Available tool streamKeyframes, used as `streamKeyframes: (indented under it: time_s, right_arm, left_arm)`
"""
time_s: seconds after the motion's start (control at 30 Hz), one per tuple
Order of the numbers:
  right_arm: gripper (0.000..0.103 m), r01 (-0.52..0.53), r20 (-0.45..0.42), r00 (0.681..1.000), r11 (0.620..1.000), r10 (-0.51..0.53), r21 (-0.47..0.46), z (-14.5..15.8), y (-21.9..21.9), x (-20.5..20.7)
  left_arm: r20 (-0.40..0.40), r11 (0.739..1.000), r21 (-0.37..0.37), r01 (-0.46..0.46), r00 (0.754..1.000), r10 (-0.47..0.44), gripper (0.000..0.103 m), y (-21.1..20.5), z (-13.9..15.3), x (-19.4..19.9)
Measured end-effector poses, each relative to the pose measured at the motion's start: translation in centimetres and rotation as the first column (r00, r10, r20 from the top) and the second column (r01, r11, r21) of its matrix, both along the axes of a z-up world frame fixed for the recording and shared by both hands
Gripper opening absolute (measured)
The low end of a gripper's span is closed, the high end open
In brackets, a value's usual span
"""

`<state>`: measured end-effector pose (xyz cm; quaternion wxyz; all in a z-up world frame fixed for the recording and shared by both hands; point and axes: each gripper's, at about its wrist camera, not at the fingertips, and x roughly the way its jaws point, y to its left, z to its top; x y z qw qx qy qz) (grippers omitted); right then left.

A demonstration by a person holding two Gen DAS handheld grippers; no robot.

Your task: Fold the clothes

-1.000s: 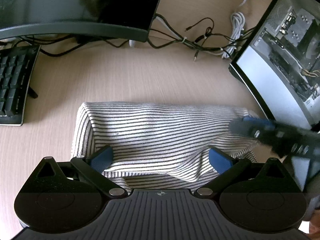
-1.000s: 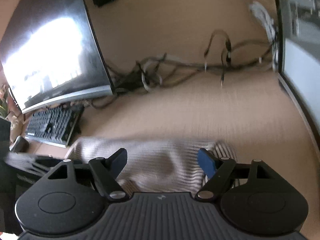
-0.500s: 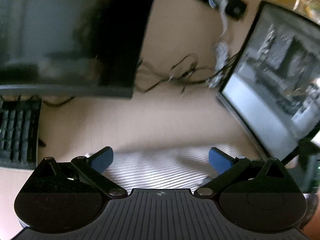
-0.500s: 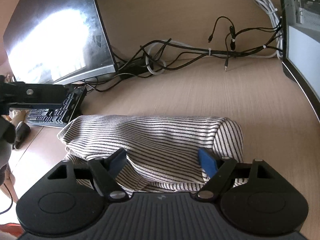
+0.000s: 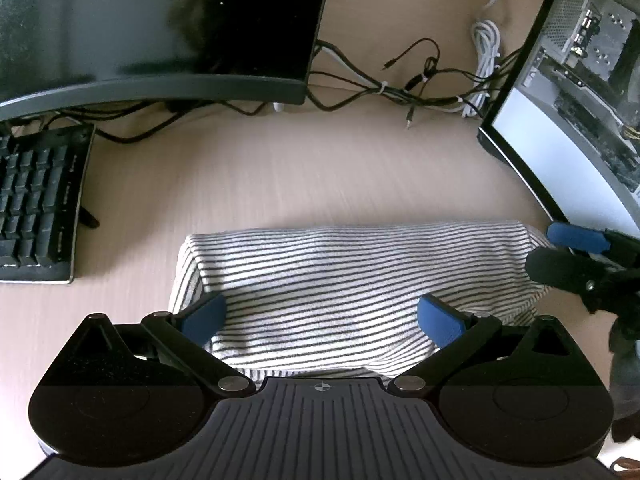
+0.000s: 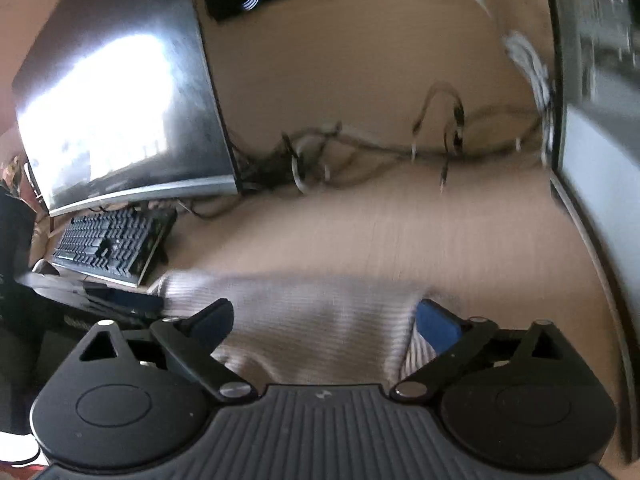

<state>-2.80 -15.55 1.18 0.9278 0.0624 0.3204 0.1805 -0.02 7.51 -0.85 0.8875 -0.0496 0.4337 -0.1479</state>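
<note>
Striped garment (image 5: 352, 280) folded into a roll, mid-desk (image 5: 280, 176), towards the near edge.
Left gripper (image 5: 320, 320) wide, empty; right gripper (image 6: 324, 320) opening, nothing pinched. Next, likely: regrip an end, fold across.

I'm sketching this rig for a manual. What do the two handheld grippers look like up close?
Both are matte black. The left gripper has a ribbed central body with a small crosshair mark, two round side housings, silver pivot pins, and angled black fingers tipped with blue pads. The right gripper looks the same. No cables or sleeves show.
</note>
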Motion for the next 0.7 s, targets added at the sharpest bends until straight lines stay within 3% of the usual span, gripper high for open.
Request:
streamKeyframes:
  time_s: [0.17, 0.3, 0.7]
  right_arm:
    - [0.102, 0.007, -0.137, 0.991, 1.0, -0.005, 0.014, -2.9, -0.1, 1.1]
    - [0.103, -0.003, -0.124, 0.992, 0.999, -0.001, -0.04, -3.5, 0.7, 0.7]
    - [0.103, -0.022, -0.091, 0.996, 0.997, 0.015, -0.075, -4.3, 0.4, 2.2]
  left_arm:
    - [0.0, 1.0, -0.003, 0.002, 1.0, -0.002, 0.103, 0.0, -0.1, 0.1]
    - [0.001, 1.0, -0.003, 0.016, 1.0, -0.016, 0.103, 0.0, -0.3, 0.2]
    - [0.032, 0.999, 0.032, 0.033, 0.999, -0.034, 0.103, -1.2, -0.5, 2.0]
